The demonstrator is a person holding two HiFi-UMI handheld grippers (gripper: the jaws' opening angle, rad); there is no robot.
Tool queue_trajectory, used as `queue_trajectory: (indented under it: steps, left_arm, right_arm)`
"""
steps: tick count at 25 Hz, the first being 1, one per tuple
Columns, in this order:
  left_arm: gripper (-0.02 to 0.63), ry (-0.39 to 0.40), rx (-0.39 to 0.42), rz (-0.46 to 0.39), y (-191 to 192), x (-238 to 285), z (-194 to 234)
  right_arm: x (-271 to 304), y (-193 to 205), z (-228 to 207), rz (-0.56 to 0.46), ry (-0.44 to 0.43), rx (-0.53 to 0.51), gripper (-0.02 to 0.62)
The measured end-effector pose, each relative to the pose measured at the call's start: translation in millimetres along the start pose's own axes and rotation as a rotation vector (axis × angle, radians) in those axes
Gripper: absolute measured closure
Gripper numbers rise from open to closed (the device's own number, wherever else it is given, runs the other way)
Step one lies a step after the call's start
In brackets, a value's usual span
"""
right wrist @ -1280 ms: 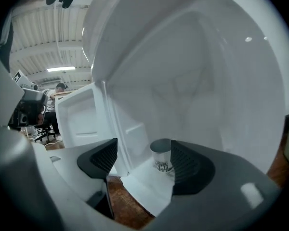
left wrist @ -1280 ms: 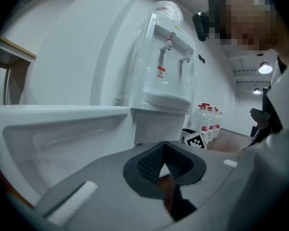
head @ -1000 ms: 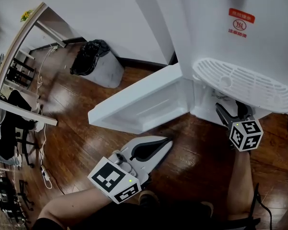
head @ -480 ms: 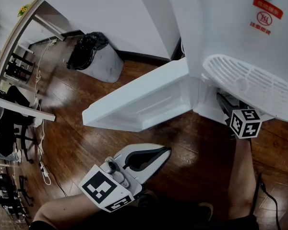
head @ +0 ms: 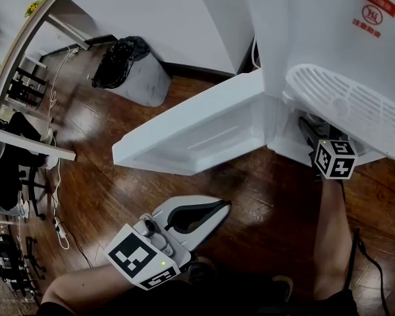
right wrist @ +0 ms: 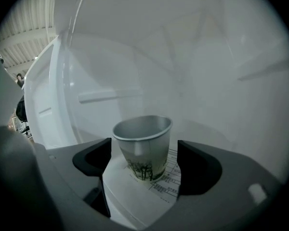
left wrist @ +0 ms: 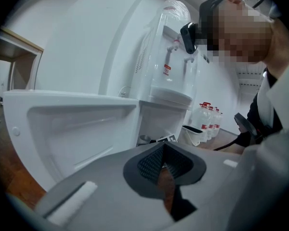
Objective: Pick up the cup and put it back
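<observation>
the cup [right wrist: 143,148] stands upright at the centre of the right gripper view, inside the lower compartment of the water dispenser [head: 329,31], resting on a printed sheet [right wrist: 156,189] that lies on the compartment floor. it is a paper cup with a tree pattern near its base, and its mouth is open and empty. the right gripper [right wrist: 144,160] has its jaws spread wide, one dark pad on each side of the cup, and the cup sits between them. the pads are close to the cup wall, and we cannot tell whether either touches it. in the head view this gripper reaches into the compartment at centre right, below the white drip grille [head: 349,107]. the compartment door [head: 197,133] hangs open across the middle of the frame. the left gripper [head: 220,209] is low in the frame over the wooden floor [head: 118,189], jaws together on nothing.
</observation>
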State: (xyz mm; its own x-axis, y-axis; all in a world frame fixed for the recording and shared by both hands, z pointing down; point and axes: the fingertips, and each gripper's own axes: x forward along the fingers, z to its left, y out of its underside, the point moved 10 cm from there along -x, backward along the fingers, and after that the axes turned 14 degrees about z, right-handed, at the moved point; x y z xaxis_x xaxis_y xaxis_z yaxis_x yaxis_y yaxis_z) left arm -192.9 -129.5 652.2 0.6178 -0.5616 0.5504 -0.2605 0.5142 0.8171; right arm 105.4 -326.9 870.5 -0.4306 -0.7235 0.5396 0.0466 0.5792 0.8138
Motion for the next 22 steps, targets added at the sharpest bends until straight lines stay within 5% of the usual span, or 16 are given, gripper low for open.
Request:
queue_trajectory:
  steps: [10, 14, 22]
  left_arm:
    - [0.604, 0.008, 0.015, 0.018, 3.0, -1.6, -4.5]
    - [0.604, 0.011, -0.003, 0.011, 3.7, -3.9, -5.1]
    - [0.604, 0.035, 0.007, 0.002, 2.0, -6.7, -7.3]
  right_arm:
    - [7.2, -2.3, 0.7, 0.029, 0.065, -0.011, 0.201]
    - [7.0, -3.0, -2.3, 0.030, 0.074, 0.015, 0.272]
    - [-8.9, -2.7, -1.2, 0.019, 0.067, 0.006, 0.275]
